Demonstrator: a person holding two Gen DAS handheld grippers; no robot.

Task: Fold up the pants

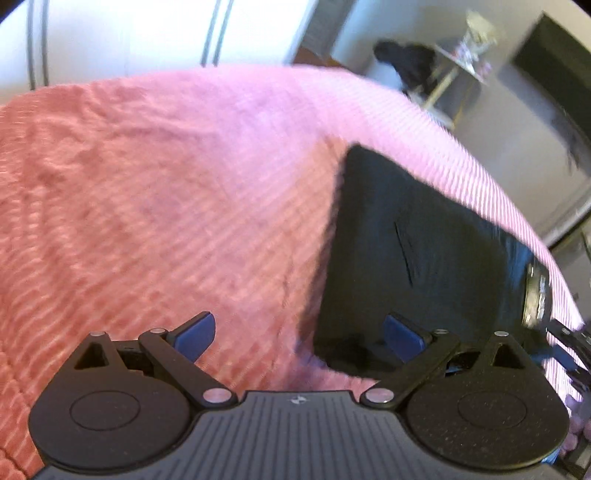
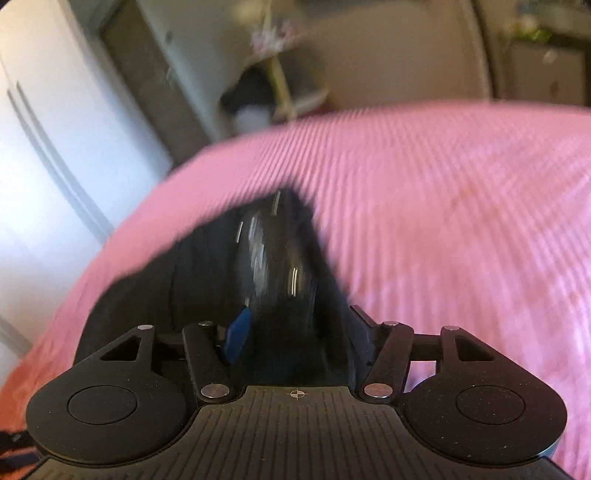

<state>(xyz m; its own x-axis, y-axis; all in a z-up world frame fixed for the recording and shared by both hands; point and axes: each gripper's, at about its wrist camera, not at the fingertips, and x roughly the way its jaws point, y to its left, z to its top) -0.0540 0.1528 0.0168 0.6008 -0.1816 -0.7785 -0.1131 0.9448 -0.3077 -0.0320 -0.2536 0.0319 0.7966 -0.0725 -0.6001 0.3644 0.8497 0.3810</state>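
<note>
Black pants (image 1: pixel 406 240) lie folded into a compact block on the pink ribbed bedspread (image 1: pixel 147 184), near the bed's right edge, with a lettered waistband (image 1: pixel 535 295) at their right side. My left gripper (image 1: pixel 299 336) hovers open just left of the block's near corner, with nothing between its blue pads (image 1: pixel 195 334). In the right wrist view the pants (image 2: pixel 280 258) bulge up between the fingers of my right gripper (image 2: pixel 299 312). Its jaws stand wide, and the blue left pad (image 2: pixel 238 339) shows bare beside the cloth. The picture is blurred.
The bedspread (image 2: pixel 461 203) stretches wide to the left and far side of the pants. Past the bed stand white wardrobe doors (image 1: pixel 129 33), a small side table (image 1: pixel 454 70) with a dark bundle (image 1: pixel 406 62) beside it, and a dark cabinet (image 1: pixel 554 70).
</note>
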